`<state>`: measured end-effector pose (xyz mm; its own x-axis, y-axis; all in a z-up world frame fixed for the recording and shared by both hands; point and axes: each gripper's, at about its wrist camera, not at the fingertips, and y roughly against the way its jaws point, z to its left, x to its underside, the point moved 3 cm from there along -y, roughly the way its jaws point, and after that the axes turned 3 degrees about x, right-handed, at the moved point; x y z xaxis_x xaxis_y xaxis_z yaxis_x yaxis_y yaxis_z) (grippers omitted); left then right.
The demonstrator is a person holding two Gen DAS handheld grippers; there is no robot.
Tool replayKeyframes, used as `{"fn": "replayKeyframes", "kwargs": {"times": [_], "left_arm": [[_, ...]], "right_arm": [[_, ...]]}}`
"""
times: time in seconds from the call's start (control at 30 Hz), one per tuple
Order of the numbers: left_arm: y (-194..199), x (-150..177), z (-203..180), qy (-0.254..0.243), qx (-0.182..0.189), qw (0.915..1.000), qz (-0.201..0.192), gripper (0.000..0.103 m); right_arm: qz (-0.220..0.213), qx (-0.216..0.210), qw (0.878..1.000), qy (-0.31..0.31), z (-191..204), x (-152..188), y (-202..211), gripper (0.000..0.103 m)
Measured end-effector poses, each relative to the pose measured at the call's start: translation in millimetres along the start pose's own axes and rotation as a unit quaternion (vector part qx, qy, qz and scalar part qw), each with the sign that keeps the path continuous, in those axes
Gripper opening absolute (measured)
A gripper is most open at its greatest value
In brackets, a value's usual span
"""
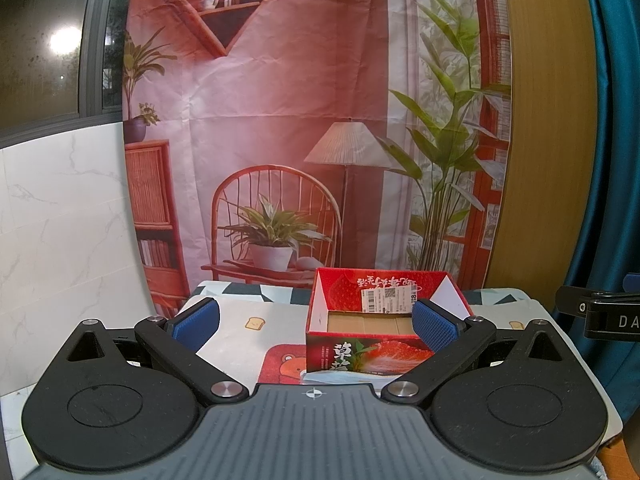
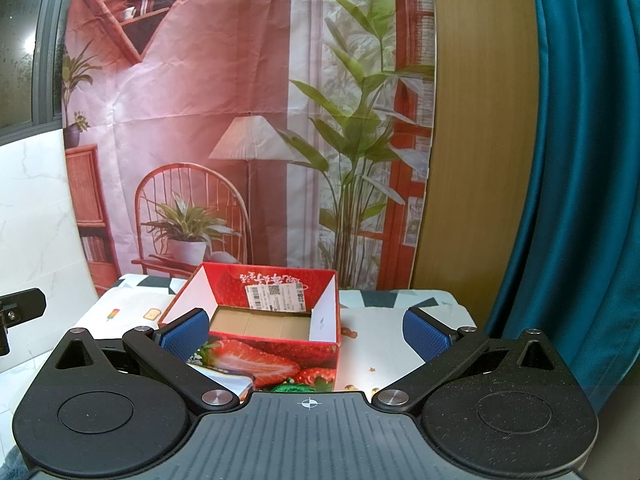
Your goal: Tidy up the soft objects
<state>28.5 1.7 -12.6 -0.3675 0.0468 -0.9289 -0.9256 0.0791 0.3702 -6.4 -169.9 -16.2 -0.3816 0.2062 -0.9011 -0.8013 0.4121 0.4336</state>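
Red strawberry-print carton box (image 1: 372, 332) sits open-topped on the desk, middle-right in the left wrist view and centre-left in the right wrist view (image 2: 264, 320). Bare brown cardboard floor inside, nothing in it; a white shipping label (image 2: 278, 297) is stuck on the inner back wall. Likely the bin for the soft things, so it is parked within reach of both arms with its mouth up.

Soft objects themselves: barely visible. A pale blue-white soft-looking piece (image 1: 344, 378) pokes out at the box's near foot, half hidden by the tool body; could be a mask or a pouch, cannot tell. Something green (image 2: 292, 388) shows just under the box front in the right view, also unclear.

Left tongs (image 1: 316, 322) spread wide, holding nothing, the right-hand blue pad overlapping the box's side in view; touching or in front, cannot tell. Right tongs (image 2: 306, 332) also wide and empty, the box framed between the pads. Both hover level, aimed at the box, probably ready for a first pick.

Desk is covered by a white cartoon-print cloth (image 1: 248, 332) with toast icons and a red bear patch, over a dark geometric-patterned sheet at the far edge. Behind: a printed backdrop (image 1: 280, 120) of a room with chair, lamp and plants; marble-look wall left, wood panel and teal curtain (image 2: 580, 160) right, dark window top left.
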Motion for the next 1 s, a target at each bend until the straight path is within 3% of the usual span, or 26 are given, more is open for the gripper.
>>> {"fn": "replayKeyframes", "kwargs": {"times": [0.67, 1.0], "left_arm": [[-3.0, 5.4, 1.8, 0.006, -0.002, 1.0000, 0.004, 0.103], [-36.8, 37.3, 16.8, 0.021, -0.010, 0.9993, 0.028, 0.103]], "right_arm": [[0.000, -0.006, 1.000, -0.003, 7.1, 1.6, 0.2, 0.103], [-0.027, -0.071, 0.996, -0.040, -4.9, 24.1, -23.9, 0.103]]}}
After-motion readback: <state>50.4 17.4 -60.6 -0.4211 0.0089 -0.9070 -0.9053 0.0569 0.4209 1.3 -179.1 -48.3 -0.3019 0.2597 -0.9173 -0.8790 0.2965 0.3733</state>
